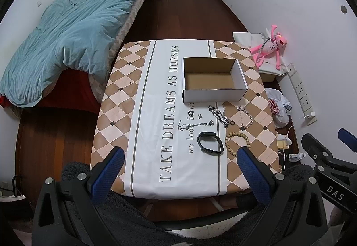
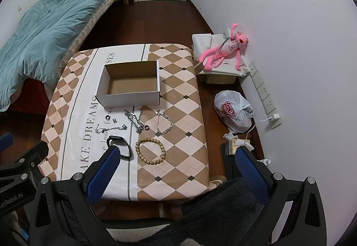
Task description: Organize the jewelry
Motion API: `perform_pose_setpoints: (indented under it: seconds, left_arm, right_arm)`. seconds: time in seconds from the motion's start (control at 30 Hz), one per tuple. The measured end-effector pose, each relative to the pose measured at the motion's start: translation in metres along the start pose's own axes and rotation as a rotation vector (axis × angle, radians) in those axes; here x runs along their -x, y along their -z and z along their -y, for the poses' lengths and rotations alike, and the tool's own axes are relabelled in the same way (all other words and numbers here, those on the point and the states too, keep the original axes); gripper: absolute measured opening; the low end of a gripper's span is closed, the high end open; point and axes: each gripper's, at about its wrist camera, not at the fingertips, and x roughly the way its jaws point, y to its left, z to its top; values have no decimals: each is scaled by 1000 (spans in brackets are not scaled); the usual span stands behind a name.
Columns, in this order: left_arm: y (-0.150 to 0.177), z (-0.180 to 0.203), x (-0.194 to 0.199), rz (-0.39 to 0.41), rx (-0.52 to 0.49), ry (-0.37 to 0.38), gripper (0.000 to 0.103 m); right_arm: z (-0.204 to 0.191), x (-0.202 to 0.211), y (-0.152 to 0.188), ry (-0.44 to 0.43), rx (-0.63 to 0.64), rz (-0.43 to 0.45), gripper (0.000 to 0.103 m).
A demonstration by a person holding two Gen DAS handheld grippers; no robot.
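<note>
An open white cardboard box (image 1: 214,91) (image 2: 131,98) stands empty on the table. In front of it lie a black wristband (image 1: 209,142) (image 2: 121,145), a wooden bead bracelet (image 1: 237,142) (image 2: 150,150), a heavy silver chain (image 1: 219,115) (image 2: 133,120), a thin necklace (image 1: 245,116) (image 2: 164,122), a thin silver chain with a pendant (image 1: 194,125) (image 2: 110,128) and small rings (image 1: 232,122) (image 2: 146,127). My left gripper (image 1: 180,165) hovers open above the table's near edge. My right gripper (image 2: 177,164) is open too, high over the near right corner. Neither holds anything.
The table (image 1: 125,98) wears a checked cloth with printed words. A bed with a blue duvet (image 1: 67,40) stands to the left. A pink plush toy (image 2: 223,49) lies on a low box by the right wall, with a white plastic bag (image 2: 234,112) on the floor.
</note>
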Motion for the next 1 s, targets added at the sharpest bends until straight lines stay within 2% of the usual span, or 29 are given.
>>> perform_pose_setpoints:
  seconds: [1.0]
  left_arm:
    - [-3,2,3,8,-2,1,103]
  right_arm:
    - [2,8,-2,0,5,23,103]
